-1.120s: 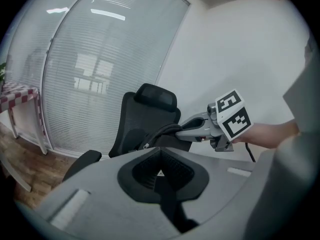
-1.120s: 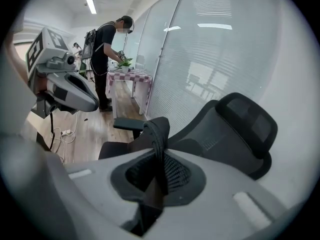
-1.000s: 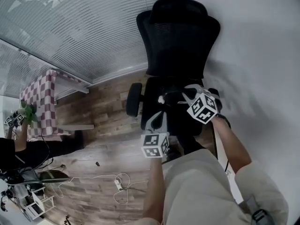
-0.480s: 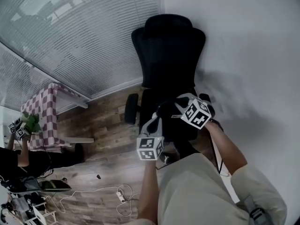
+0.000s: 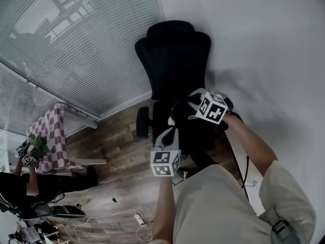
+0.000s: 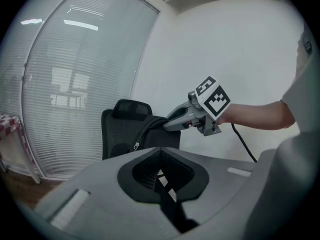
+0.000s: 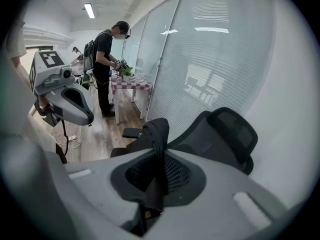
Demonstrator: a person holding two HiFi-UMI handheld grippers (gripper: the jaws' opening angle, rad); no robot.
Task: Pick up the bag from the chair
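Note:
The black bag (image 5: 192, 132) hangs in front of the black office chair (image 5: 173, 60), above its seat. My left gripper (image 5: 169, 132) is shut on one of the bag's black straps (image 6: 161, 180), which runs between its jaws. My right gripper (image 5: 179, 109) is shut on another strap (image 7: 158, 180) at the bag's top (image 7: 151, 132). In the left gripper view, the right gripper (image 6: 172, 125) pinches the bag (image 6: 150, 134) in front of the chair back (image 6: 120, 126). The bag's underside is hidden, so I cannot tell whether it touches the seat.
A white wall stands right of the chair and glass panels with blinds are behind it. A person (image 7: 106, 59) stands at a table with a checked cloth (image 7: 131, 84) to the left. Cables and a power strip (image 5: 138, 218) lie on the wooden floor.
Both grippers have risen with the bag's straps held in them, and the bag has come up from the seat. The head camera has tilted, showing more of the chair back.

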